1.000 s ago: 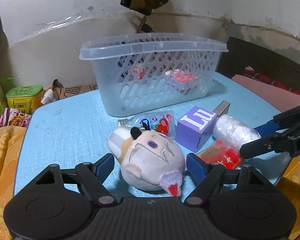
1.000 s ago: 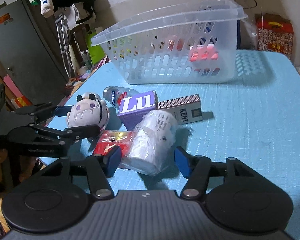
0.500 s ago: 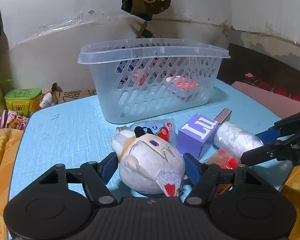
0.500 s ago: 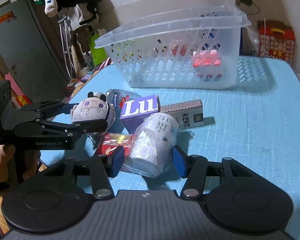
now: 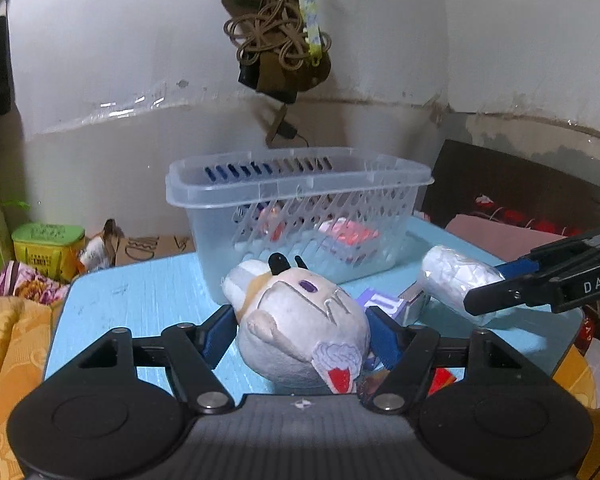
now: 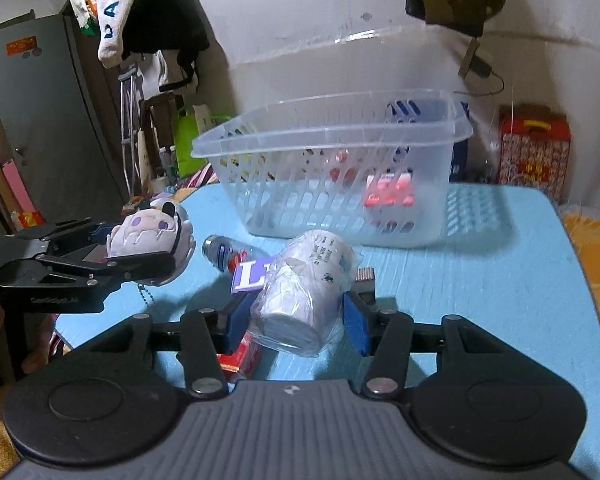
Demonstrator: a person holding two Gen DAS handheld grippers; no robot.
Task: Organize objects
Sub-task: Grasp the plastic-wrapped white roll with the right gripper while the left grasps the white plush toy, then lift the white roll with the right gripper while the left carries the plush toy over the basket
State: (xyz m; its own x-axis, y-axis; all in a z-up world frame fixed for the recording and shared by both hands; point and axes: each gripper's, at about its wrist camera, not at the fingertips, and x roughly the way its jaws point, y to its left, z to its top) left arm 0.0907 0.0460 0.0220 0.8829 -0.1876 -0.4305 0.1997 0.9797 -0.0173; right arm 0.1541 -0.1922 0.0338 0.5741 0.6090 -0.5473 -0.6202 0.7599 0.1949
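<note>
Left wrist view first: left hand-held gripper (image 5: 302,330) now clamped on the plush toy (image 5: 300,326), blue pads pressed into both sides, and lifted up off the blue worktop (image 5: 140,300) compared with a second ago, when the toy sat flat between wide-open fingers. Clear mesh basket (image 5: 300,216) straight ahead and now lower in frame, so looks like a carry toward it. Off to the right, right hand-held gripper (image 5: 496,284) holding the plastic-wrapped roll (image 5: 456,280) in the air too. Right wrist view: same story, right hand-held gripper (image 6: 296,320) closed on the wrapped roll (image 6: 304,292), raised clear of the purple Lu box (image 6: 252,276) and the matchbox (image 6: 366,278), both left lying on the worktop (image 6: 480,300) along with the small bottle (image 6: 224,252) and a red packet (image 6: 240,358). Left hand-held gripper (image 6: 140,248) with the plush (image 6: 152,232) up at the left edge. Basket (image 6: 332,184) dead ahead with a few red things inside already. Probably two drops into the basket next, then back for the box, bottle and the rest.
</note>
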